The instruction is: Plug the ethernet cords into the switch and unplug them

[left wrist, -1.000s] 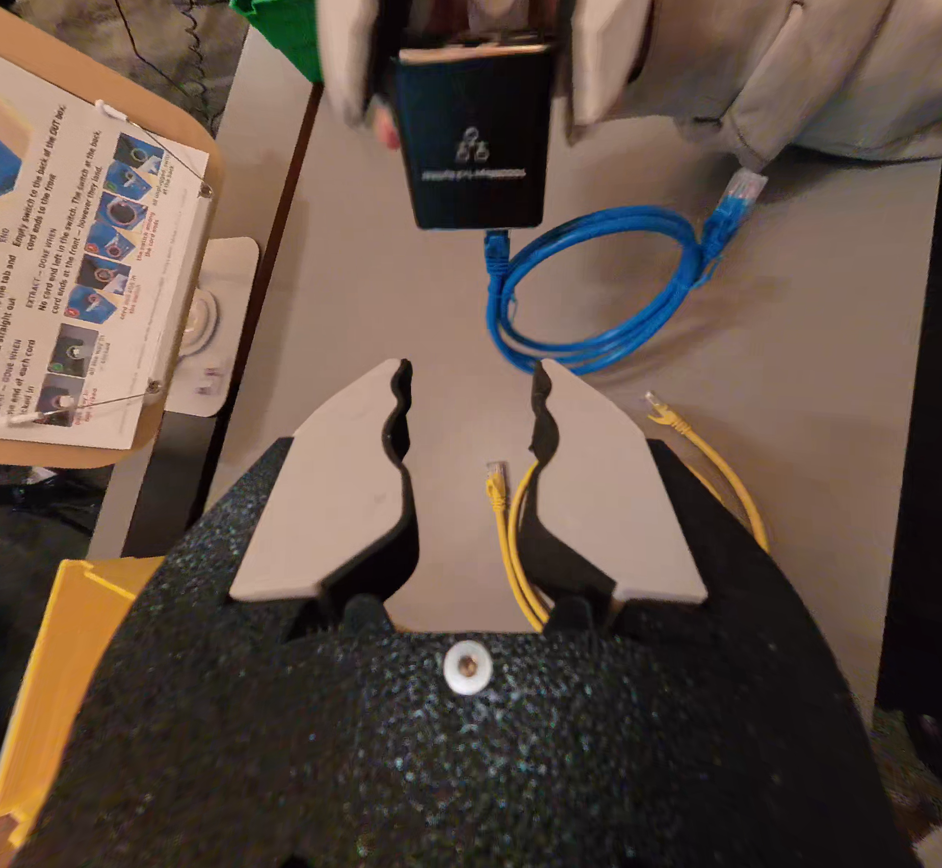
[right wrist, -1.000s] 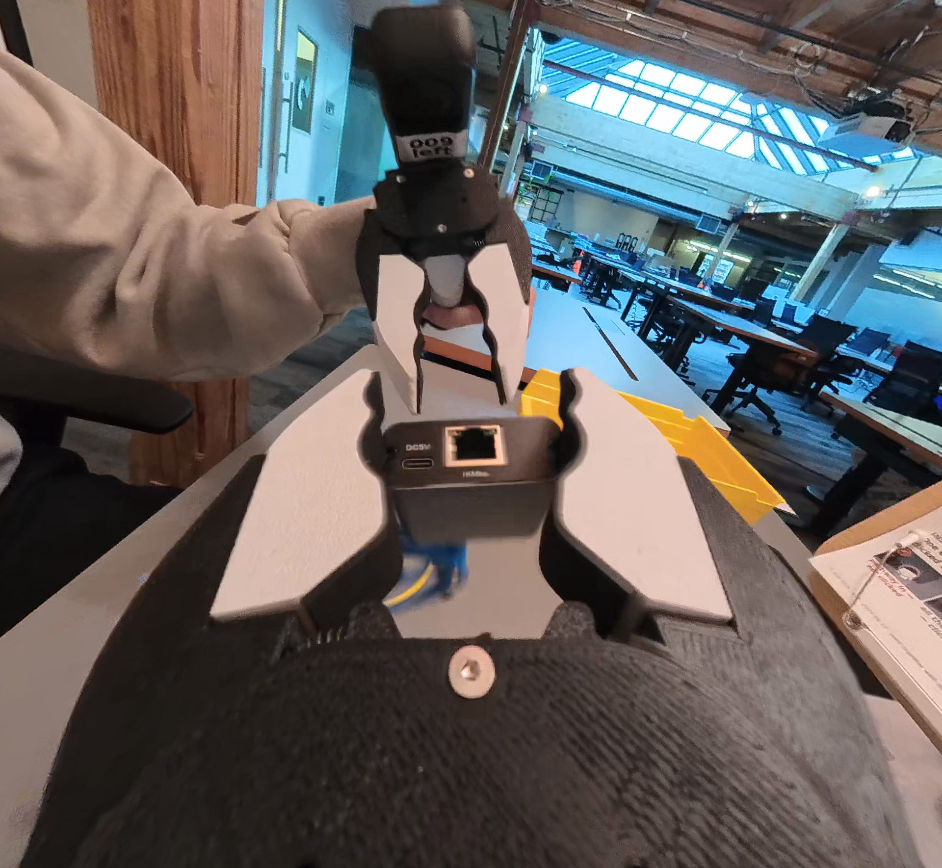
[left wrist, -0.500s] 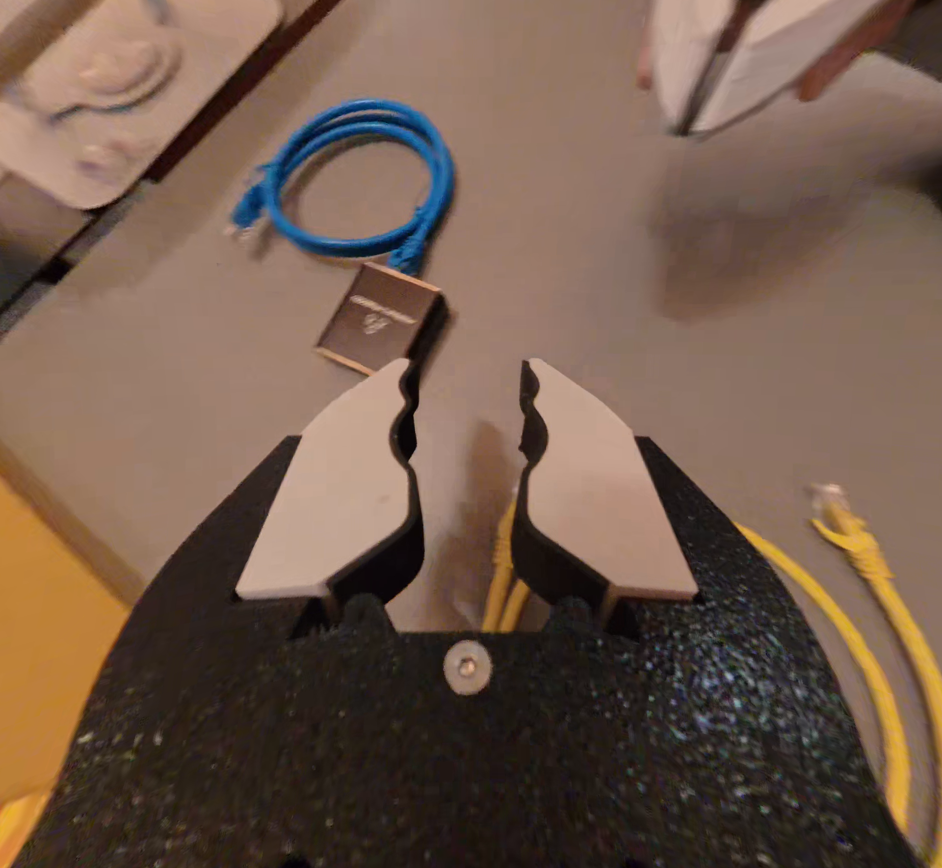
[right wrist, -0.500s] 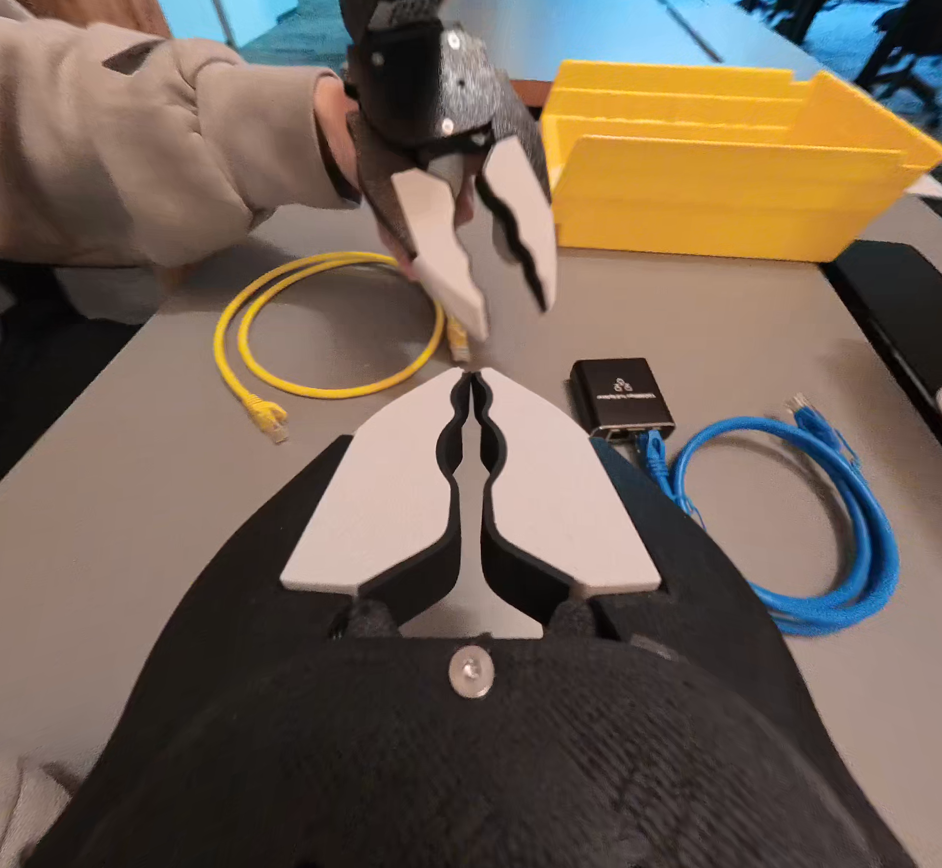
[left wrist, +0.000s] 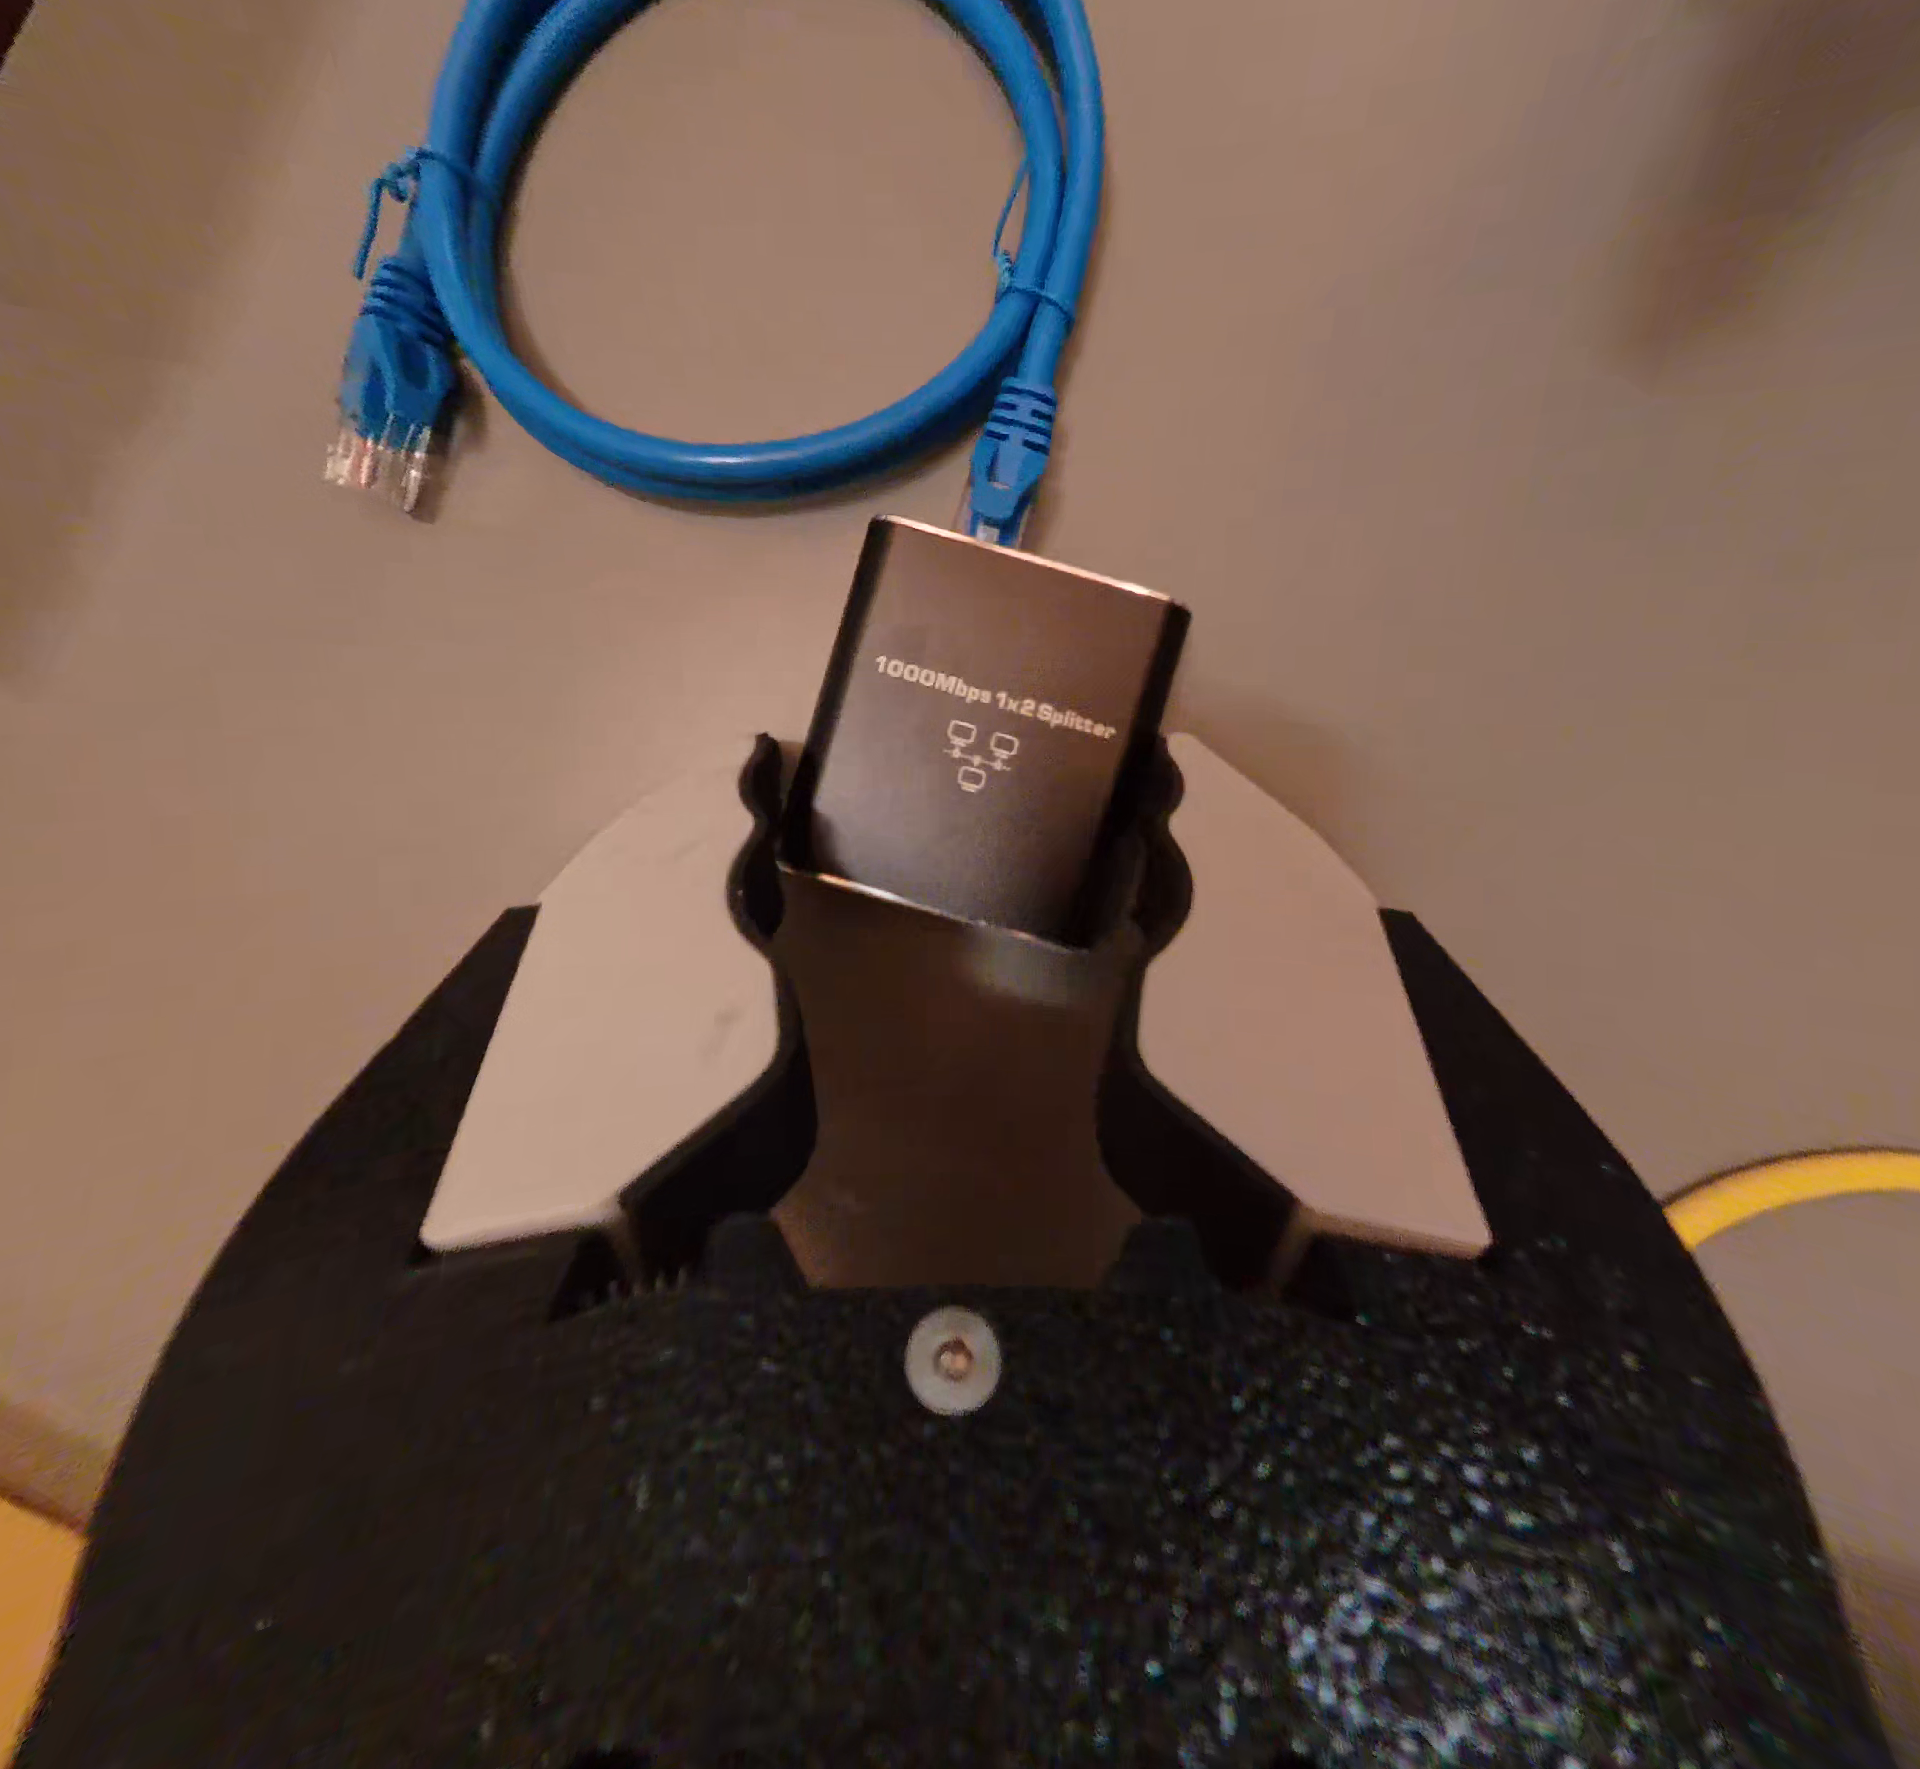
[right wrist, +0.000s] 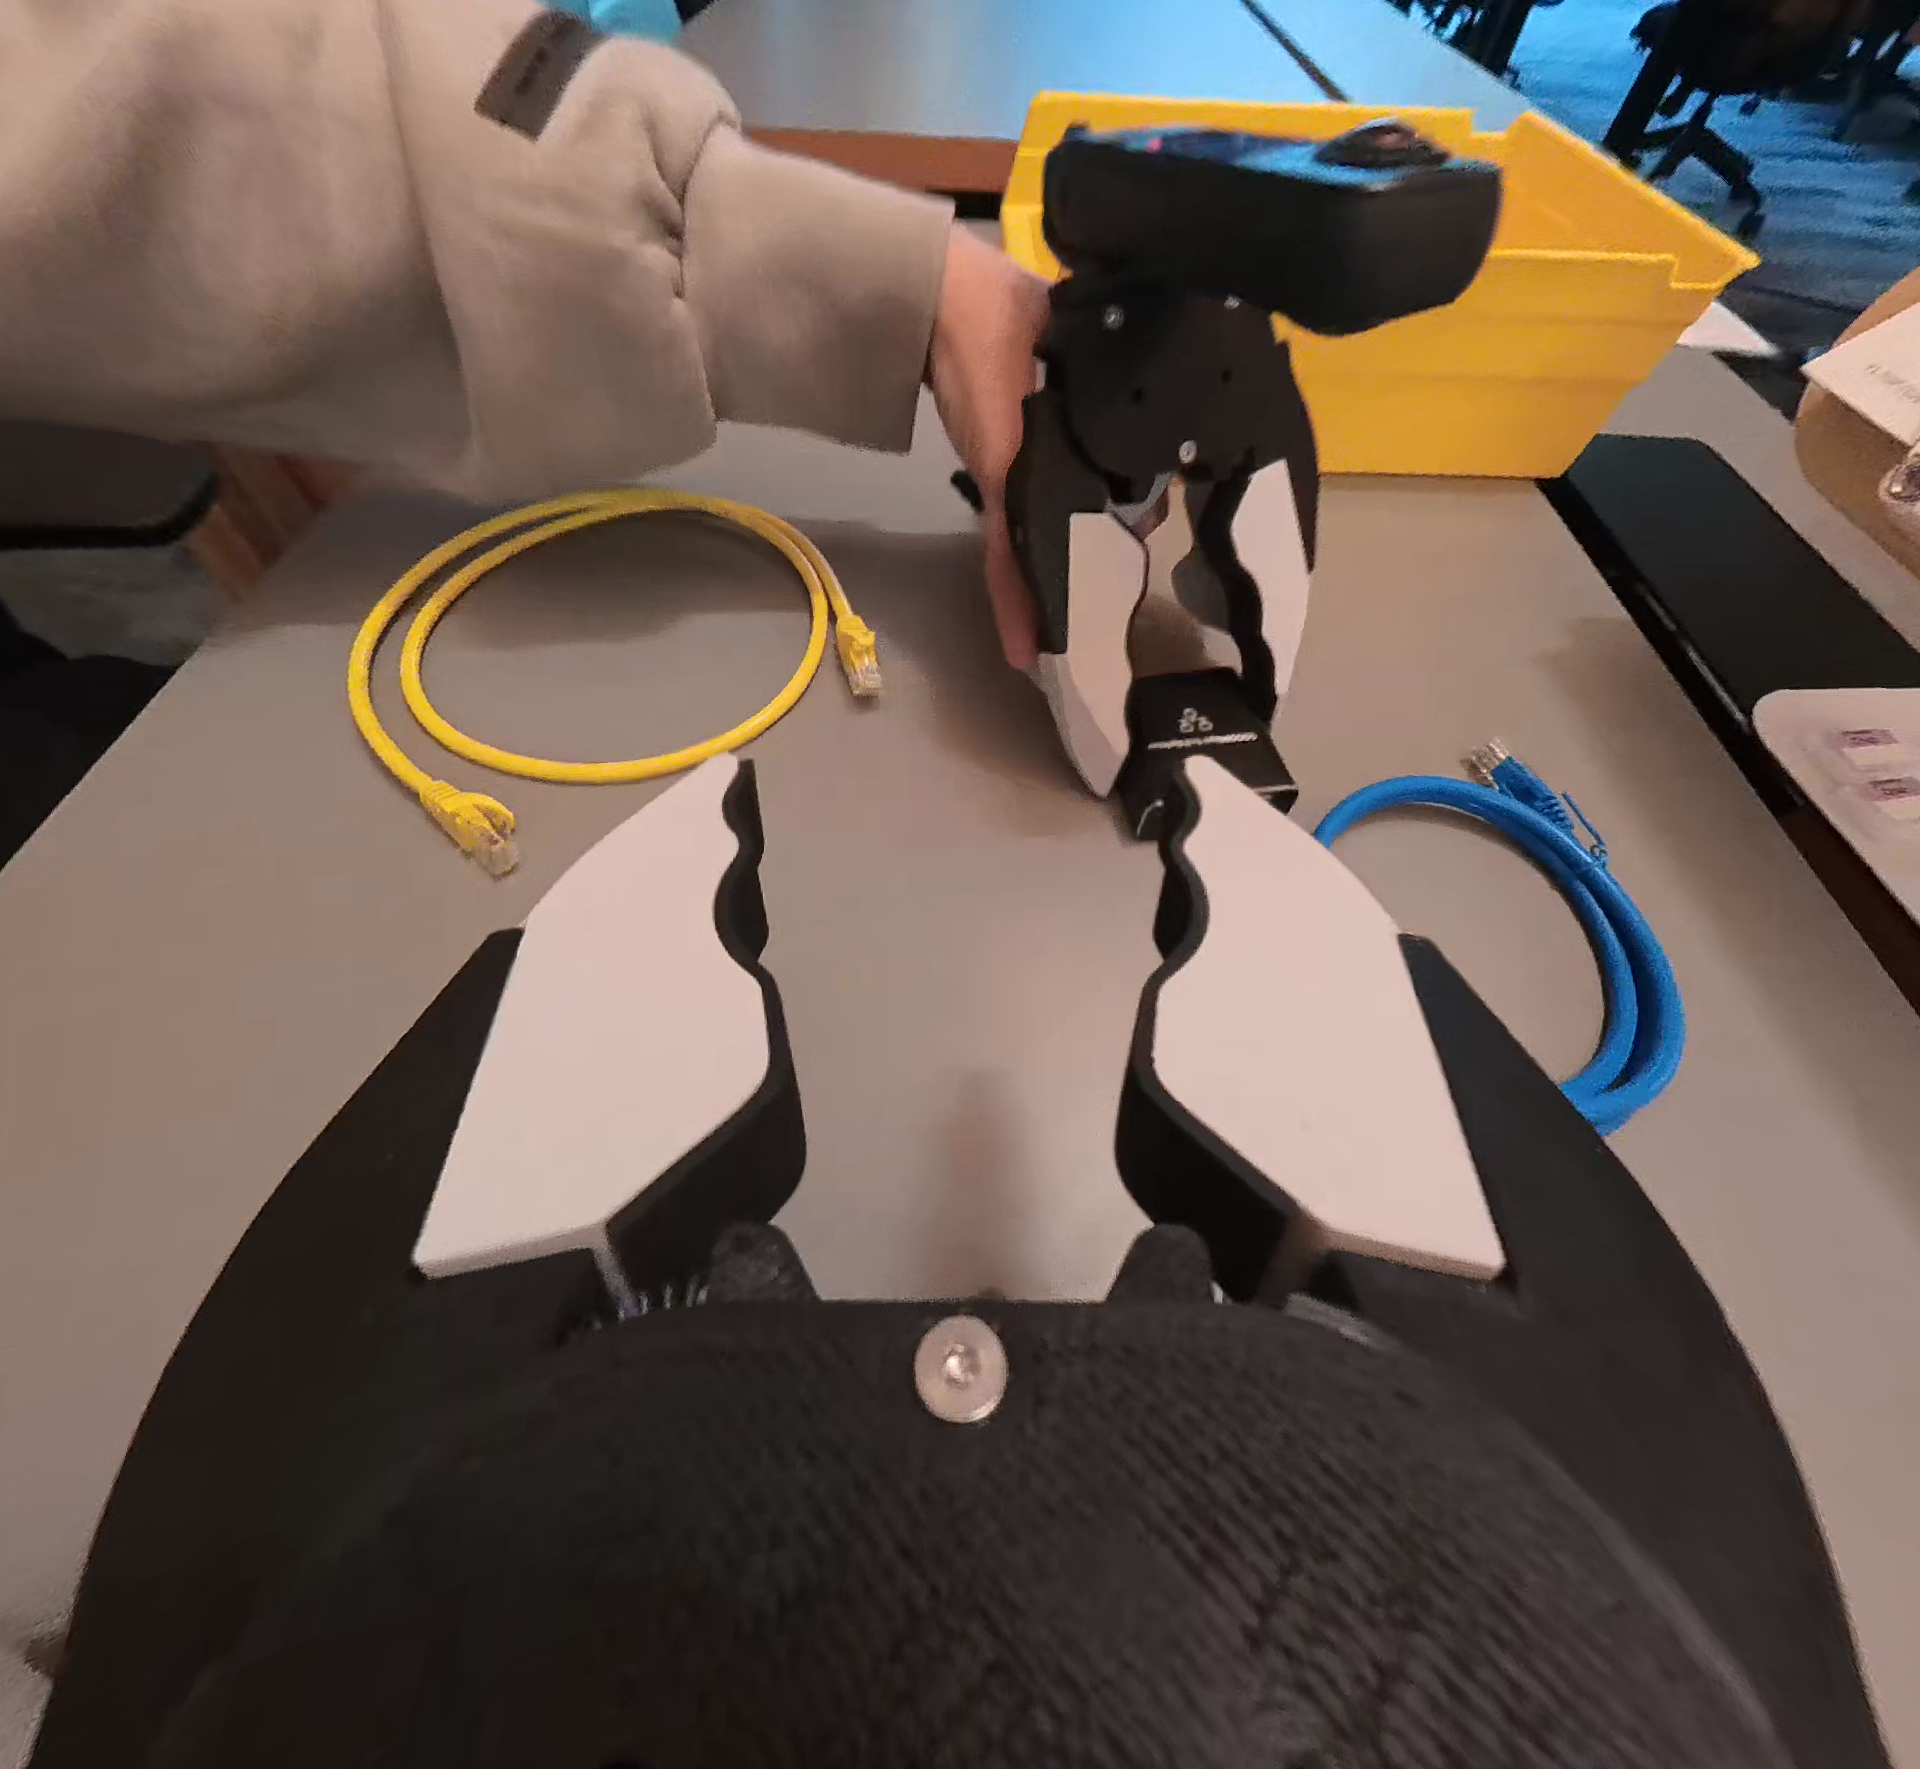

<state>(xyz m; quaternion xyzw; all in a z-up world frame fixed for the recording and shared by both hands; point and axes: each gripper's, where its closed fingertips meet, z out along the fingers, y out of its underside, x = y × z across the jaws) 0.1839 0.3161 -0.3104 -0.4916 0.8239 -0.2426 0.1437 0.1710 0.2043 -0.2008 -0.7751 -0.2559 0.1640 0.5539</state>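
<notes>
L gripper [left wrist: 966, 846] clamps the switch [left wrist: 987, 732] on the table, blue cord [left wrist: 790, 161] plugged at 12; R gripper [right wrist: 961, 888], wide open & empty, likely grabs that plug next to pull it.

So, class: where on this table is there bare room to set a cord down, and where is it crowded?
Free: the grey table between the yellow cord and the switch, running down between the right gripper fingers. Also bare inside the yellow cord's loop.

Crowded: the right side, where the left gripper grips the switch, the blue cord beside it and the yellow bin behind.
</notes>
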